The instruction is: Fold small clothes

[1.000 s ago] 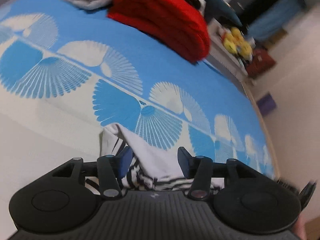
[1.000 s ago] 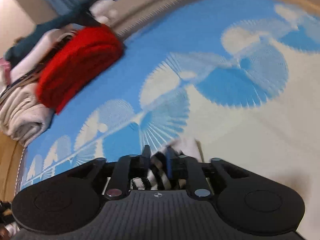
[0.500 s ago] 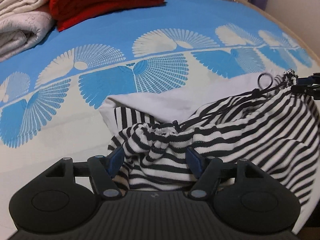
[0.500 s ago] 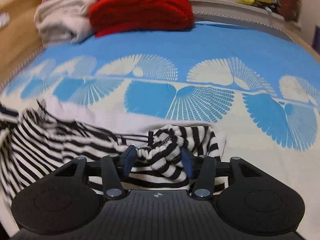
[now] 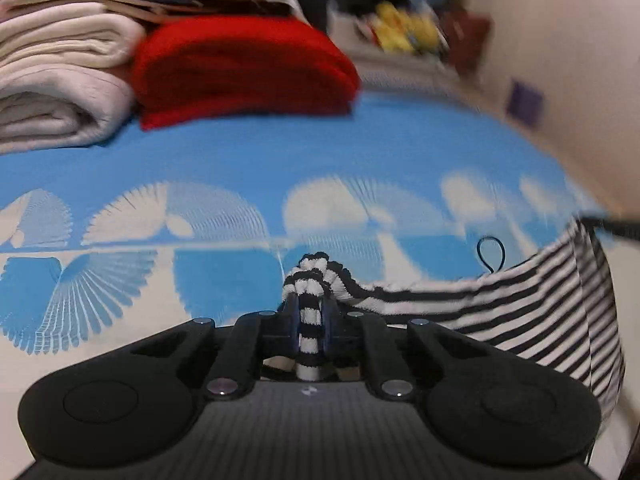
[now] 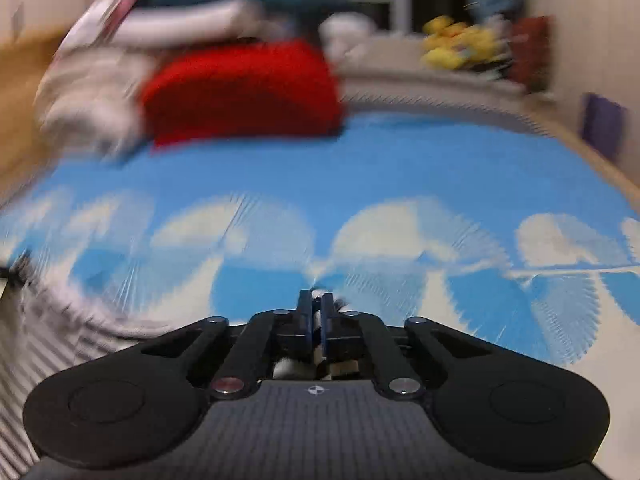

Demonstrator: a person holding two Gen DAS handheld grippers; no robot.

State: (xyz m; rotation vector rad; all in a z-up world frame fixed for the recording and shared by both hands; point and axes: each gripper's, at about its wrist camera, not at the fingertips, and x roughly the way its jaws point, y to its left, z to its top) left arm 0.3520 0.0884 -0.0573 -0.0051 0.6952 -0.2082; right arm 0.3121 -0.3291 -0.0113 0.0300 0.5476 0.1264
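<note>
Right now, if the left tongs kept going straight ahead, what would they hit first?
Probably the blue fan-patterned bedspread, then the folded red blanket farther back, though depth is unclear. The left tongs are shut on the striped garment.

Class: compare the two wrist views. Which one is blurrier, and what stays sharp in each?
Right wrist view: heavy motion blur smears the red blanket and bedspread; only the right gripper stays crisp. Left wrist view: milder blur; the left gripper and pinched striped garment read clearly.

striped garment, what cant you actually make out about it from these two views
- Left wrist view: the striped garment runs off the right edge, so its full shape is cut off; the left gripper hides the part below its pinch.
- Right wrist view: motion blur smears the cloth at the left edge; only a sliver shows in the right gripper.
- Lower half: out of frame in both views.
</note>
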